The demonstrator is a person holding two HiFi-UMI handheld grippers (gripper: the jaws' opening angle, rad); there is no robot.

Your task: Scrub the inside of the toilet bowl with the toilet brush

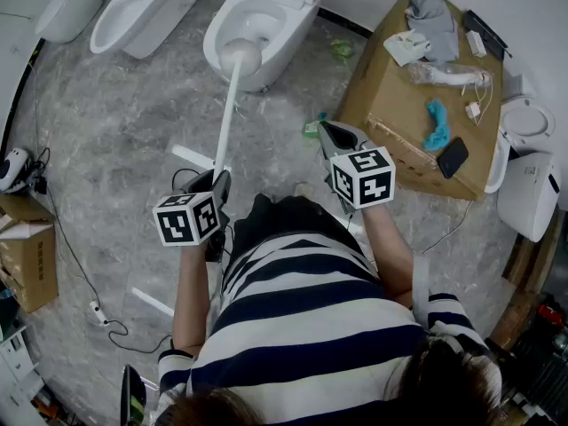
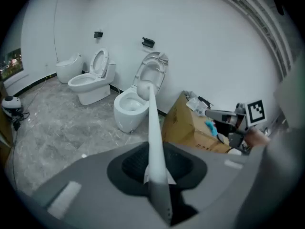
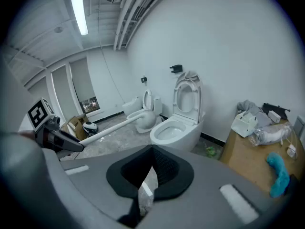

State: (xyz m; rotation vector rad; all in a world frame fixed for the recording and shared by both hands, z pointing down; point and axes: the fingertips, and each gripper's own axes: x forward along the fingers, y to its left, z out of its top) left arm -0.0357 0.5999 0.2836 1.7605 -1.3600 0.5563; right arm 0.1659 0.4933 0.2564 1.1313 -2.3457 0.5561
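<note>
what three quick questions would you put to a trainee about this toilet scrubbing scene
1. Which gripper holds the toilet brush: A left, B right, C both?
2. True or false: the lid of the toilet nearest the brush head is down.
3. Fill in: the right gripper holds ____.

Key: 1 A, the left gripper; 2 false, it stands raised; 3 nothing.

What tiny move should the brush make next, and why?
Probably tip the left gripper forward and down a little, so the toilet brush head dips into the toilet bowl. The head seems to sit at the bowl's near rim, not yet inside, with the handle clamped in those jaws.
</note>
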